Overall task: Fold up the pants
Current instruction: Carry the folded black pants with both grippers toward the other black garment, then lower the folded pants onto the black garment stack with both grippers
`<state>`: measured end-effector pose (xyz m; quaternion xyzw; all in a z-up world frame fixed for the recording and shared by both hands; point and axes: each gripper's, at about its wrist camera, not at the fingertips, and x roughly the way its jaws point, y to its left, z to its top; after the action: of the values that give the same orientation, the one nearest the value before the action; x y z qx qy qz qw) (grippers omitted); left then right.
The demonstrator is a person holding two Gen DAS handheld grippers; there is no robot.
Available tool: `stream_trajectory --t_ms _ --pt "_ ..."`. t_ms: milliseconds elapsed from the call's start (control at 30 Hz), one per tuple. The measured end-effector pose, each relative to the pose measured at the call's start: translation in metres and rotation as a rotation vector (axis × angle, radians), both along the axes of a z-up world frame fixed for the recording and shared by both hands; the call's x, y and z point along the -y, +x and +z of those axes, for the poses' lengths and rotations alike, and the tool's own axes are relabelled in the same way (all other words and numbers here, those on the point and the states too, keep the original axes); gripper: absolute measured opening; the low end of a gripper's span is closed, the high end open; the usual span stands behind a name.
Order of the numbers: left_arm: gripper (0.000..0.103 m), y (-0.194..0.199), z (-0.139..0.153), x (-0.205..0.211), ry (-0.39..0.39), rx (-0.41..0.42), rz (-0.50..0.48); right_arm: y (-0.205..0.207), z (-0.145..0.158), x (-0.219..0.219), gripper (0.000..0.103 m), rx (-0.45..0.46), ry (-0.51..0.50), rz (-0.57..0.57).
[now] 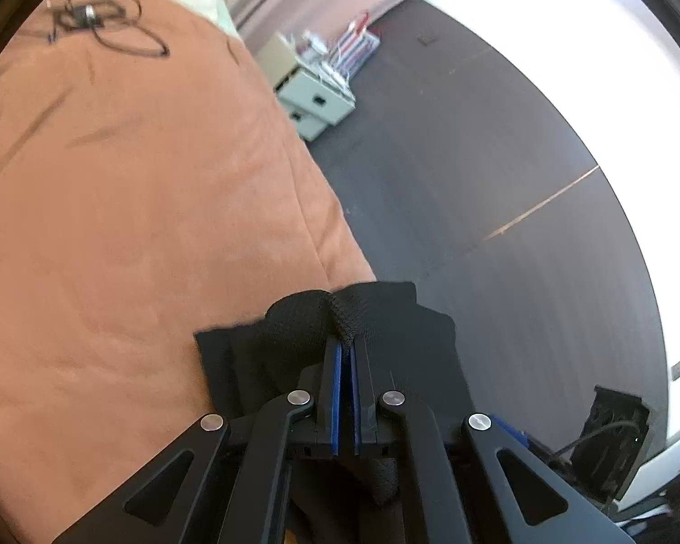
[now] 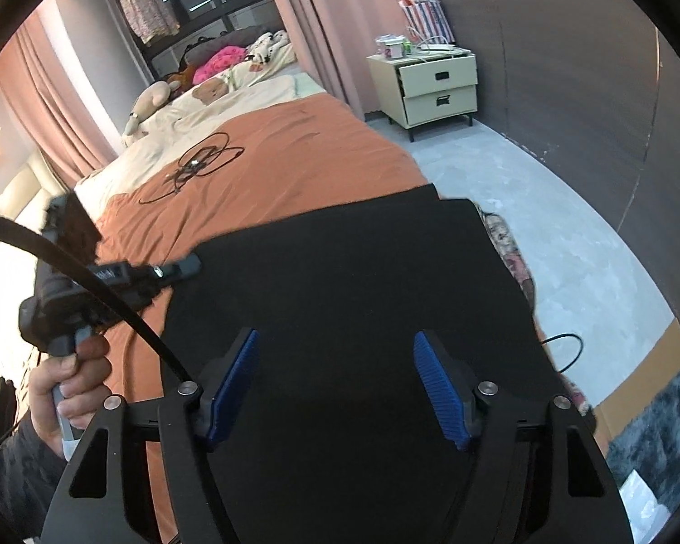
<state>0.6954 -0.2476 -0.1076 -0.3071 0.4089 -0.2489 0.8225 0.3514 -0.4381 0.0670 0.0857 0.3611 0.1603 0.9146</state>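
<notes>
The black pants (image 2: 349, 281) lie spread flat on the orange bedspread (image 2: 294, 154) near the bed's foot edge. My right gripper (image 2: 337, 378) is open, its blue pads wide apart just above the pants. My left gripper (image 1: 348, 349) is shut on a bunched fold of the black pants (image 1: 313, 317) at the bed's edge; it also shows in the right wrist view (image 2: 190, 265) at the pants' left edge, held by a hand (image 2: 75, 376).
A tangled black cable (image 2: 199, 165) lies further up the bed. Pillows and soft toys (image 2: 213, 72) sit at the head. A cream nightstand (image 2: 435, 88) stands right of the bed on grey floor (image 2: 544, 208). A dark wall (image 2: 589, 68) runs along the right.
</notes>
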Motion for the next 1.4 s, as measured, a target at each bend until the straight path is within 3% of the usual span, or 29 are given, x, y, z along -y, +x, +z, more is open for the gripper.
stream_trajectory --t_ms 67,133,267,533,700,767,867,1067,1133,1200,1233,1400 --pt "0.005 0.005 -0.010 0.001 0.061 -0.056 -0.003 0.008 -0.006 -0.001 0.069 -0.017 -0.019 -0.017" --pt "0.005 0.006 -0.019 0.000 0.068 -0.096 -0.024 0.006 -0.018 0.003 0.069 -0.044 -0.016 -0.023" --pt "0.013 -0.004 -0.013 0.004 0.143 -0.055 -0.027 -0.016 -0.022 0.015 0.069 -0.025 -0.009 -0.022" --pt "0.017 -0.033 0.008 0.004 0.187 -0.013 -0.058 -0.047 -0.033 0.027 0.069 -0.077 -0.044 -0.049" --pt "0.036 -0.050 0.017 0.021 0.221 0.036 -0.107 -0.060 -0.043 0.036 0.069 -0.129 -0.017 -0.066" --pt "0.042 -0.054 0.014 0.027 0.222 0.018 -0.128 -0.065 -0.040 0.040 0.069 -0.137 -0.003 -0.078" --pt "0.061 -0.060 0.006 0.032 0.225 -0.013 -0.137 -0.075 -0.031 0.048 0.069 -0.121 0.016 -0.103" --pt "0.059 -0.079 -0.008 0.048 0.188 -0.037 -0.190 -0.094 -0.015 0.056 0.069 -0.074 0.064 -0.135" --pt "0.044 -0.085 -0.015 0.053 0.190 -0.050 -0.205 -0.099 -0.012 0.056 0.069 -0.059 0.083 -0.138" --pt "0.020 -0.090 -0.025 0.057 0.191 -0.075 -0.227 -0.102 -0.010 0.054 0.069 -0.040 0.097 -0.140" --pt "0.015 -0.094 -0.029 0.059 0.193 -0.083 -0.234 -0.103 -0.011 0.053 0.069 -0.037 0.103 -0.141" --pt "0.013 -0.115 -0.043 0.063 0.224 -0.105 -0.244 -0.098 -0.018 0.039 0.069 -0.033 0.140 -0.122"
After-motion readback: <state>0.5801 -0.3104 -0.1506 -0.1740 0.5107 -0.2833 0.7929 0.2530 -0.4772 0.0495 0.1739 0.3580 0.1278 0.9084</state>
